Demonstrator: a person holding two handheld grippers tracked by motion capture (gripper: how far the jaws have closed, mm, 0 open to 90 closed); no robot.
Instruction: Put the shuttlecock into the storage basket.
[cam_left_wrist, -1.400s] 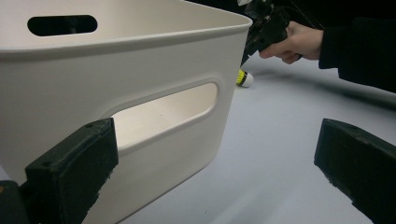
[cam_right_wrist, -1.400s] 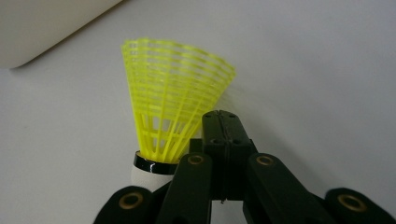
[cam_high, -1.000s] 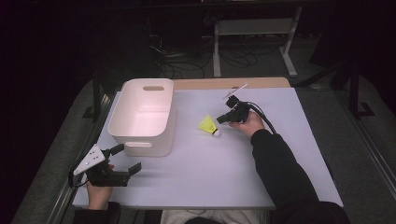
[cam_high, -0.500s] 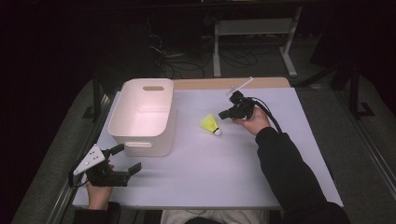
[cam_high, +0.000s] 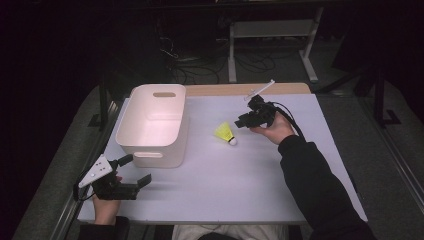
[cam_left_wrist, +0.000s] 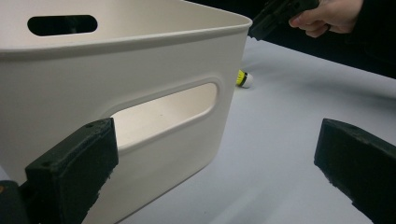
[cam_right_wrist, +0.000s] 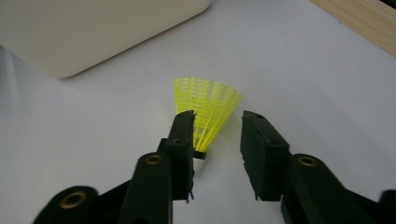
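My right gripper (cam_high: 244, 121) has pulled up & right, off the yellow shuttlecock (cam_high: 226, 133), jaws apart, nothing held. Shuttle lies mid-frame beside the white bin (cam_high: 155, 125); grab not made yet. Left gripper (cam_high: 134, 171) idle, jaws wide, lower left.

No readable text, label, brand, number or sign appears anywhere.

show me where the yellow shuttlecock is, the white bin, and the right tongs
yellow shuttlecock (cam_high: 225, 132): high view, on its mesh skirt.
white bin (cam_high: 150, 159): high view, on its near wall by the handle slot.
right tongs (cam_right_wrist: 217, 135): right gripper view, midway between the open tips.
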